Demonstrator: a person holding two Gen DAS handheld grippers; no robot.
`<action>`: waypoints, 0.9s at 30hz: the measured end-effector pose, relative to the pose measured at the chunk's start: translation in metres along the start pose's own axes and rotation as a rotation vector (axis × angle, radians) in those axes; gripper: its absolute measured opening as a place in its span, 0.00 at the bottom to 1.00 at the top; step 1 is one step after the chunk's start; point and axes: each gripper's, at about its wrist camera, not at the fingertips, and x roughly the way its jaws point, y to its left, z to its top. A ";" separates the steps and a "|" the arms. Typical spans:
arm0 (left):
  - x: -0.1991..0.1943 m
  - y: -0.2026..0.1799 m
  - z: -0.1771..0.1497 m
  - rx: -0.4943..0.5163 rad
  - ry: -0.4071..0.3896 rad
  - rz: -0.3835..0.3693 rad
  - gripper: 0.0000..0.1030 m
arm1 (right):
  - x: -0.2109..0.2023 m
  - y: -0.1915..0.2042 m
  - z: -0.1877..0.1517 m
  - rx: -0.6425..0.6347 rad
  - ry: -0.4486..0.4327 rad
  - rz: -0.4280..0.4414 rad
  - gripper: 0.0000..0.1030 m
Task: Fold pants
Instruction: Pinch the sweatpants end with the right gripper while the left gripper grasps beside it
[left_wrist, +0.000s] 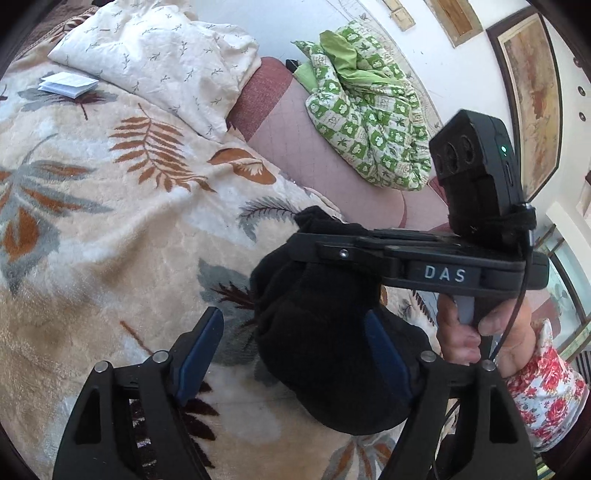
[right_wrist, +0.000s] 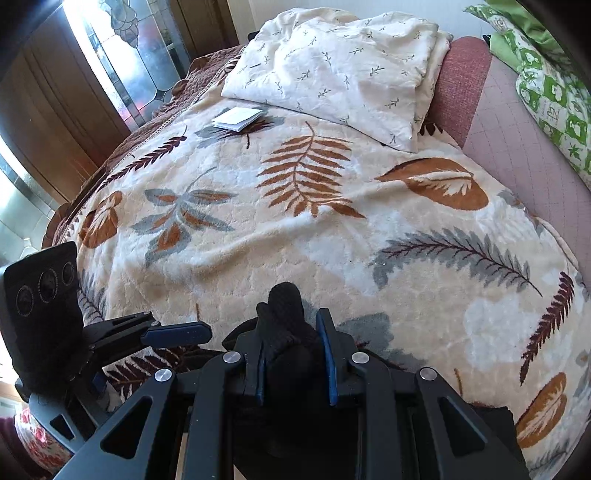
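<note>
A: Black knit pants (right_wrist: 291, 332), bunched, sit pinched between the right gripper (right_wrist: 295, 354) fingers, held over the bed's leaf-print blanket (right_wrist: 295, 236).
B: And the left gripper (left_wrist: 295, 350)?
A: Fingers spread wide; pants hang btwn them, left pad clear, far pad's contact unclear. Pillow (right_wrist: 332, 66) lies at the bed's far end.
</note>
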 end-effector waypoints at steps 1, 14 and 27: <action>0.002 -0.003 -0.001 0.018 0.008 0.000 0.78 | 0.000 0.002 0.000 -0.006 0.003 0.013 0.25; 0.023 -0.006 -0.008 -0.017 0.091 0.015 0.19 | 0.002 0.025 -0.009 -0.064 0.029 0.045 0.25; 0.034 -0.091 -0.003 0.054 0.087 0.087 0.17 | -0.060 -0.020 -0.036 0.006 -0.097 0.068 0.25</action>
